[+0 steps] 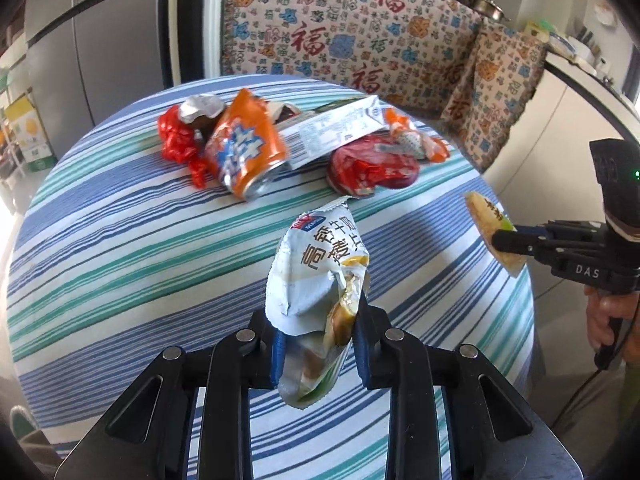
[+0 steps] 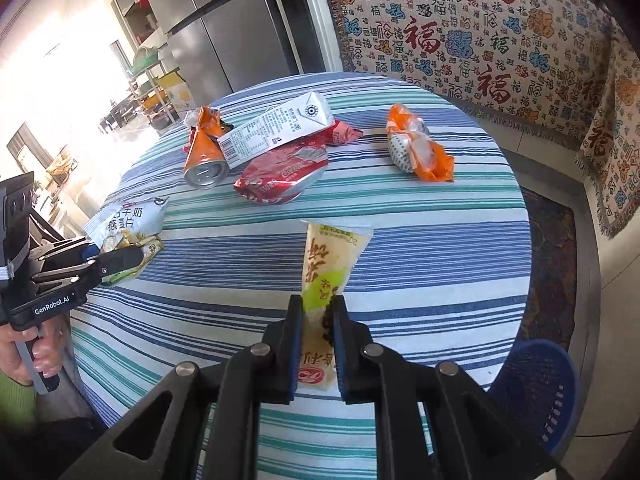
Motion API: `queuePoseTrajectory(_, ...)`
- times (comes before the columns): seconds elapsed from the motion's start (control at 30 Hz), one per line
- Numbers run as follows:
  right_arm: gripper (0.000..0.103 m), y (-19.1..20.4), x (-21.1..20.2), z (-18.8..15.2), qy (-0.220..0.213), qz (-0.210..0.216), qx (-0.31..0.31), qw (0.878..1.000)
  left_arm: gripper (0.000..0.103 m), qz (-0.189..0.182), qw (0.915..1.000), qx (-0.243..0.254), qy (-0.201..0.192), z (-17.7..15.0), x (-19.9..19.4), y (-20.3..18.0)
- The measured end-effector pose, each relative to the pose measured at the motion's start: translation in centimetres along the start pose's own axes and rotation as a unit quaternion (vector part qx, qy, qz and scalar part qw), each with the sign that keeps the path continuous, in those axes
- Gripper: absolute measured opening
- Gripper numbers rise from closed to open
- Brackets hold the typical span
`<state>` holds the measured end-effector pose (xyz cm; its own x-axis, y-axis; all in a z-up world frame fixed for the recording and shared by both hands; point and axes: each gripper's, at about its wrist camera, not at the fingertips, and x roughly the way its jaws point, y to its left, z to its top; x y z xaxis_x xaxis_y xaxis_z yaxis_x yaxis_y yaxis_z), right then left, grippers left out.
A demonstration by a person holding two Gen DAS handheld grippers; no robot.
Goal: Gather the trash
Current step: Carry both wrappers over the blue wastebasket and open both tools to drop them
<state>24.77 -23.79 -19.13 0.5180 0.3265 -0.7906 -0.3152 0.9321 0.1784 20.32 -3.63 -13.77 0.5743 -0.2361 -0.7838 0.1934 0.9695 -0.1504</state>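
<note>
The left gripper point(image 1: 318, 344) clamps a crumpled white oat-milk pouch point(image 1: 320, 272) above the striped tablecloth point(image 1: 120, 264). Centre: crushed orange can point(image 2: 204, 156), milk carton point(image 2: 276, 130) and red can point(image 2: 280, 172) lie touching. The right gripper point(image 2: 316, 344) pinches a yellow snack wrapper point(image 2: 332, 256).
</note>
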Motion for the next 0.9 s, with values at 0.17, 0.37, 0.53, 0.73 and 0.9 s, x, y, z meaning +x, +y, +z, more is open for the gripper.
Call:
queuePoseTrajectory(0.17, 0.014, -2.4, -2.1, -1.0, -0.015, -0.012, 0.026, 0.999, 0.027, -0.028, 0.9993, 0.025, 0.005, 1.2, 1.4, -4.4)
queuePoseTrajectory(0.37, 0.014, -7.6, -5.1, -2.8, -0.034, -0.043, 0.084, 0.995, 0.027, -0.072, 0.9956, 0.059, 0.012, 2.3, 3.2, -11.0)
queuePoseTrajectory(0.53, 0.014, -12.5, -7.8, -4.9, -0.049, -0.078, 0.140, 0.986, 0.027, -0.105, 0.9904, 0.087, 0.020, 2.8, 4.6, -16.6)
queuePoseTrajectory(0.73, 0.014, -16.8, -9.9, -7.5, -0.050, -0.119, 0.188, 0.974, 0.027, -0.136, 0.9832, 0.116, 0.037, 3.1, 6.7, -22.9)
queuePoseTrajectory(0.9, 0.014, -20.5, -10.2, -9.7, -0.035, -0.143, 0.224, 0.963, 0.027, -0.154, 0.9770, 0.136, 0.058, 2.8, 9.7, -27.4)
